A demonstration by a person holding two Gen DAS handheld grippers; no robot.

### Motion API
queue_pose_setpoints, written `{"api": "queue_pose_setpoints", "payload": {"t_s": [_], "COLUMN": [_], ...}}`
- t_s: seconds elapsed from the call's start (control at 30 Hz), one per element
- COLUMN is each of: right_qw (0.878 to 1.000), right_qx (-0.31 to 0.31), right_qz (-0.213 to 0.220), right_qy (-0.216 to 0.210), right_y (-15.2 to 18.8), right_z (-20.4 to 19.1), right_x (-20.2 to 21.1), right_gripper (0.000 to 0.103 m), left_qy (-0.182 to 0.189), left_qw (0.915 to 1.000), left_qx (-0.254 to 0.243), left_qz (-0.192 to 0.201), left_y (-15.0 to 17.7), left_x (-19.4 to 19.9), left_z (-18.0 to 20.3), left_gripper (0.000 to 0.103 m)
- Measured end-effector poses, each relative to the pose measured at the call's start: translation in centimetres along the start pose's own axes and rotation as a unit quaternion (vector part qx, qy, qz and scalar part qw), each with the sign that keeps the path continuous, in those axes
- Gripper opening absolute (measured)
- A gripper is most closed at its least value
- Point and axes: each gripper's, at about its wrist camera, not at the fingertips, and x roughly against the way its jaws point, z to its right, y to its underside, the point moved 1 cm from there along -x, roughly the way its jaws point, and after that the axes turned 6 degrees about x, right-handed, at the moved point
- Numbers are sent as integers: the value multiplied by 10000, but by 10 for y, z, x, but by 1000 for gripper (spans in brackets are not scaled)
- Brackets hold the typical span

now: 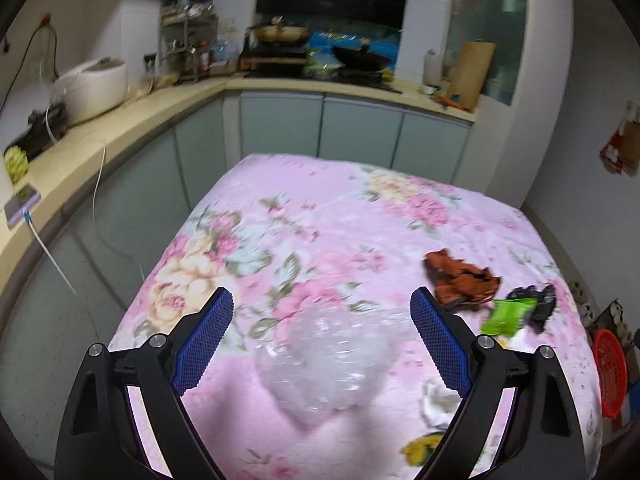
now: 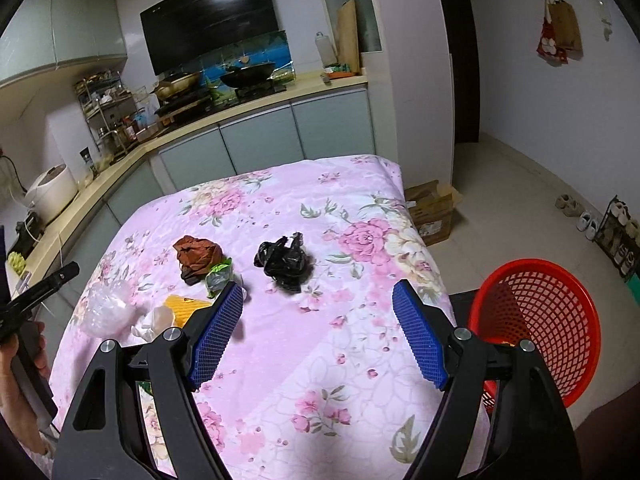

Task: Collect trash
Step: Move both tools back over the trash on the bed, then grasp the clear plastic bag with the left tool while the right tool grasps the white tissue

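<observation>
Clear crumpled plastic wrap (image 1: 328, 364): light, springy, slippery; pinch mid-bulge. Left gripper (image 1: 322, 342) and right gripper (image 2: 318, 330) both gape, empty.

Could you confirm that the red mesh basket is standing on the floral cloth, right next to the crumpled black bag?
Not quite: the red mesh basket stands on the floor beside the table, off the floral cloth. The right wrist view shows this. The crumpled black bag does lie on the cloth.
</observation>
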Motion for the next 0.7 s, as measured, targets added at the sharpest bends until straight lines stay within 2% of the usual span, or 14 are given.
{"api": "queue_pose_setpoints", "payload": {"t_s": [0.17,0.47,0.53,0.6,0.7], "right_qw": [9999,9995,9994,9993,9990], "right_qx": [59,194,195,203,218], "right_qz": [-109,-244,-281,-317,-374], "right_qy": [-64,-79,-72,-68,-108], "right_y": [0,-1,0,0,1], "right_z": [-10,-24,-25,-26,-30], "right_x": [-9,-21,-24,-28,-34], "right_gripper": [75,75,75,75,75], "left_qy": [242,316,362,402,409], "left_qw": [9983,9952,9951,9949,9957], "left_qx": [-79,-312,-315,-298,-263], "left_qz": [-518,-870,-870,-871,-784], "left_y": [16,35,37,38,36], "left_x": [-31,-73,-75,-76,-73], "left_z": [1,10,11,10,9], "left_gripper": [87,86,77,61,49]}}
